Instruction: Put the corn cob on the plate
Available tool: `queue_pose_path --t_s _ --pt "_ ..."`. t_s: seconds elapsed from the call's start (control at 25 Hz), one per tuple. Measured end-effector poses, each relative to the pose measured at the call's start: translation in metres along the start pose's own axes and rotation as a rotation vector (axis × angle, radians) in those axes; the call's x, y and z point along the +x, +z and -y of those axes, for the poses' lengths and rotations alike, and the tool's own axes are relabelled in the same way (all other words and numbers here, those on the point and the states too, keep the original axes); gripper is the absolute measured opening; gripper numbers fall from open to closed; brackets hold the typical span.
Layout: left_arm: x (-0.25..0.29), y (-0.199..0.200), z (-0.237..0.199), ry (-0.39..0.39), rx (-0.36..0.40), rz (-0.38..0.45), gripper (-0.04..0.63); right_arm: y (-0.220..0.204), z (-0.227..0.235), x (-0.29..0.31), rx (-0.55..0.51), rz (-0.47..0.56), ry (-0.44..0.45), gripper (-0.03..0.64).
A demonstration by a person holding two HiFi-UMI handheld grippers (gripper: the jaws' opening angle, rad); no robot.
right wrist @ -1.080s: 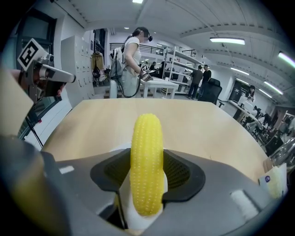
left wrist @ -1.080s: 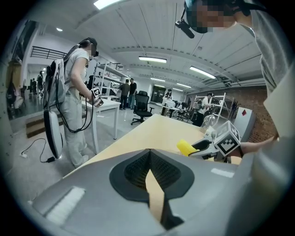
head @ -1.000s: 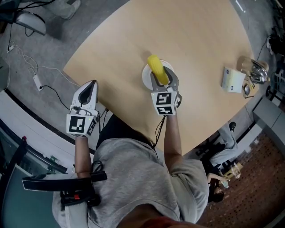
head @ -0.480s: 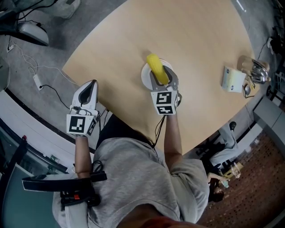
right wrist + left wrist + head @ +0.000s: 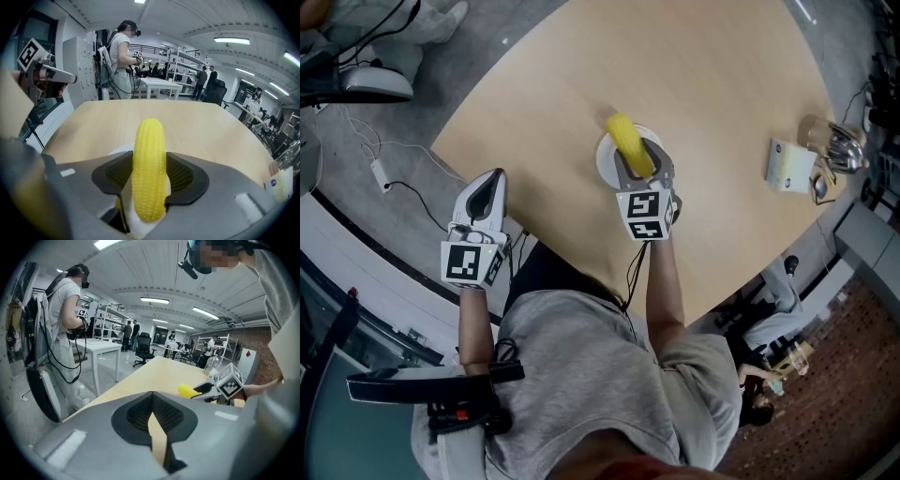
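A yellow corn cob (image 5: 631, 145) (image 5: 149, 164) is held between the jaws of my right gripper (image 5: 638, 167) (image 5: 149, 180), which is shut on it. The cob lies over a small white plate (image 5: 607, 159) (image 5: 123, 150) near the table's near edge; I cannot tell whether it touches the plate. From the left gripper view the cob (image 5: 188, 391) shows far off at the right. My left gripper (image 5: 483, 199) (image 5: 152, 420) hangs off the table's left edge, jaws shut with nothing between them.
A wooden table (image 5: 694, 84) fills the middle. A white box (image 5: 791, 167) and a shiny metal object (image 5: 842, 150) sit at its right edge. Cables and a power strip (image 5: 379, 172) lie on the floor left. People stand at other tables in the background.
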State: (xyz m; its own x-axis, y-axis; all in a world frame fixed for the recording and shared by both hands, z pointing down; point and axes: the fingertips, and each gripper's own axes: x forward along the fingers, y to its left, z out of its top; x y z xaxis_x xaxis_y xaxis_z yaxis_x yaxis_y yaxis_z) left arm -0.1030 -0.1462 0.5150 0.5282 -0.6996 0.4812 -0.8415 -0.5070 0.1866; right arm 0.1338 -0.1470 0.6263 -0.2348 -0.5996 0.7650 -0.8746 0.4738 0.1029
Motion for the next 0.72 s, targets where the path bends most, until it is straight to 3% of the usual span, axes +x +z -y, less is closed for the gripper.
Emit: queue_pose_path --t_s 0.72 --pt "-0.0089 -0.0026 0.0023 -0.008 -0.025 0.018 0.020 -0.0068 0.0022 0.0057 -0.001 -0.034 -0.024 0.236"
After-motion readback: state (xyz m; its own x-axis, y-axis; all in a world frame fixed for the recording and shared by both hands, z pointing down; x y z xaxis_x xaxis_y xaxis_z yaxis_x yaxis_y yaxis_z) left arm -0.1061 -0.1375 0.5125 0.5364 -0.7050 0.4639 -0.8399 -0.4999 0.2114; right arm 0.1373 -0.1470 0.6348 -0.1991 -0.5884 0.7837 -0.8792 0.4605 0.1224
